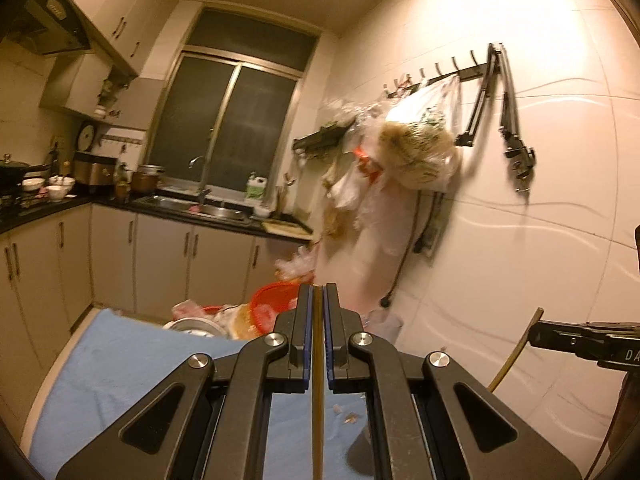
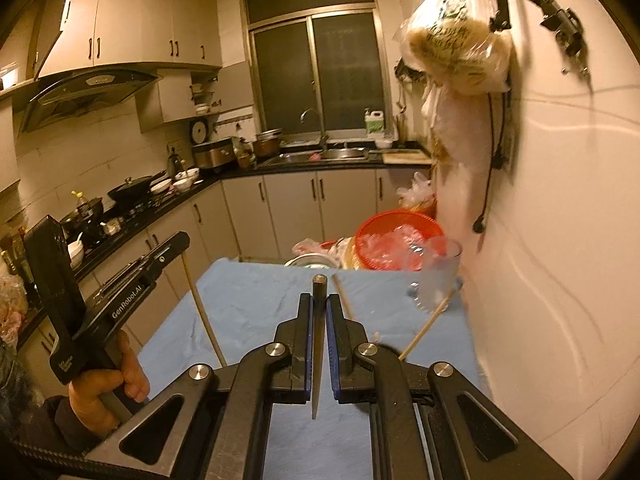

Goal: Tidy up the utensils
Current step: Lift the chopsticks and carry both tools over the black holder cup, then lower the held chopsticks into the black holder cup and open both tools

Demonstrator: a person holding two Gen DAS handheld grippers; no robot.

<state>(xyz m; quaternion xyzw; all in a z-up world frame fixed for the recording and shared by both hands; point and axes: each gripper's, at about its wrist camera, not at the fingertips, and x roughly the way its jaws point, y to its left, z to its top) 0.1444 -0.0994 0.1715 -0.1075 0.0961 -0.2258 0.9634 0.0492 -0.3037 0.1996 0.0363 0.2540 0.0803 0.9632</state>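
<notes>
Your left gripper (image 1: 318, 300) is clamped tight on a wooden chopstick (image 1: 318, 380); the stick runs straight back btw the blue pads toward the camera, tip just poking past the fingertips. In the right wrist view that same chopstick hangs slanting down from the gripper over the left edge of the blue cloth (image 2: 248, 304).

Your right gripper (image 2: 319, 300) is pinched shut on a dark chopstick (image 2: 319, 344) w/ a metal-capped end sticking out ahead of the pads, thin end pointing back at the lens. Two more wooden chopsticks (image 2: 426, 326) lie on the cloth just right of it, one passing behind the right finger, the other angled up toward a clear plastic cup (image 2: 438, 276) near the wall. The cup is blurred.

Beyond the cloth's far end: a red basket (image 2: 384, 236), a metal bowl (image 2: 308, 261), plastic bags. Room is an L-shaped kitchen: black counter, sink (image 2: 320, 156) under a dark window, stove w/ pots at left, range hood above. White tiled wall on the right w/ a hook rail (image 1: 444, 74) and a hanging bag (image 1: 424, 148).

Your left hand (image 2: 106, 384) wraps the handle low in the left of the right wrist view, gripper aimed about level. Right gripper tips downward toward the cloth.
</notes>
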